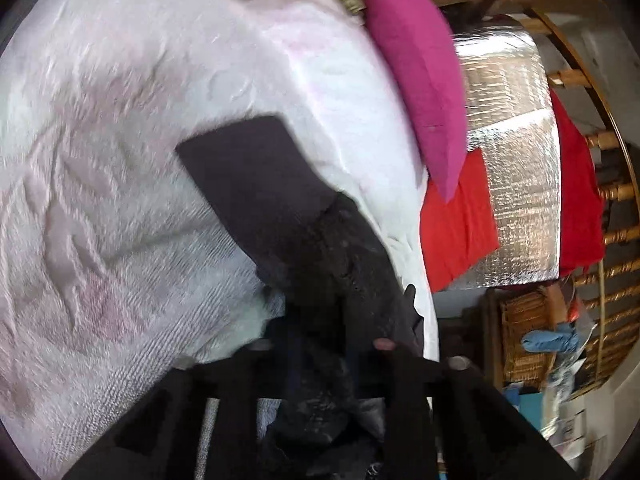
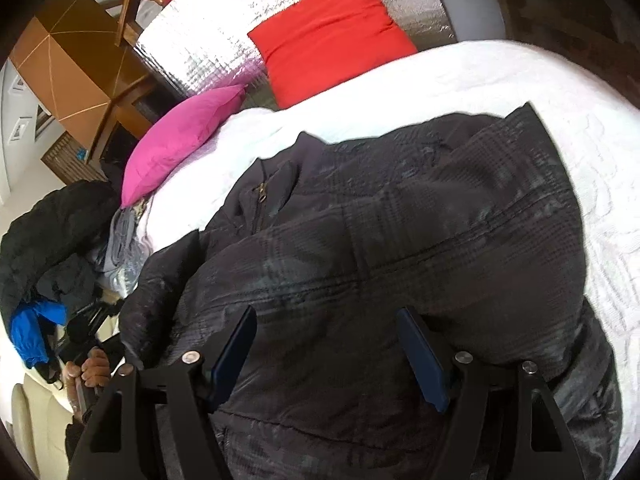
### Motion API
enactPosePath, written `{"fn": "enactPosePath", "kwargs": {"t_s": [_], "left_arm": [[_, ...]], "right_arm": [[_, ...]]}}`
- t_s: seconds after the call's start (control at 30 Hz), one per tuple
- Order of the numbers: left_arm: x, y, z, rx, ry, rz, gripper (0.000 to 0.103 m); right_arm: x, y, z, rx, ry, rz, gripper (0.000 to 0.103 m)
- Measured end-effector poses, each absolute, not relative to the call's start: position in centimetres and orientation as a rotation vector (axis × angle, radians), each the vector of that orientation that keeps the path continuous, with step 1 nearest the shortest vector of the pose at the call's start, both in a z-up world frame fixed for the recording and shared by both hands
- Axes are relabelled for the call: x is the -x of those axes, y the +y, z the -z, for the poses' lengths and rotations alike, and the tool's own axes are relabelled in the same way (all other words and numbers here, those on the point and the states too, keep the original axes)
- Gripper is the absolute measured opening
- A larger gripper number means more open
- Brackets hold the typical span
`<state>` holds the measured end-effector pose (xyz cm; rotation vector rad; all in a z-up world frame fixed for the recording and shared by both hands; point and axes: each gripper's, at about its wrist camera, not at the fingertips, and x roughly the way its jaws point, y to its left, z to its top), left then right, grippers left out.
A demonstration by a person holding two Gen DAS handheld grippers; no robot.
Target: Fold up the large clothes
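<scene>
Right wrist: my right gripper fingers spread over dark plaid jacket on bed | left gripper fingers pinch its sleeve

The left wrist view rides just behind its own fingers, tilted sharply, looking along the white bedspread from very near — dark fabric fills the lower centre and the frame is blurred. The right wrist view looks down from above over the dark jacket, close enough that it fills most of the frame. Both views share the bed's far side — the magenta cushion, the red cushion and the silver quilted panel behind them.
</scene>
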<state>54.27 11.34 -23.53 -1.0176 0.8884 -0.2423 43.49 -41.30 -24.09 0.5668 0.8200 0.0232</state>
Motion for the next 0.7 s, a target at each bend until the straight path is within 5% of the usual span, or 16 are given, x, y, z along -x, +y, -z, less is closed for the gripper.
{"fn": "enactPosePath", "kwargs": {"t_s": [0.4, 0.7], "left_arm": [[-46.3, -5.5, 9.0, 0.436, 0.668, 0.665, 0.007], [-43.2, -19.9, 15.7, 0.096, 0.944, 0.802, 0.007]], "right_arm": [[-41.5, -45.3, 22.2, -0.659, 0.734, 0.033, 0.075], [-40.1, -48.4, 21.6, -0.737, 0.685, 0.067, 0.075]]}}
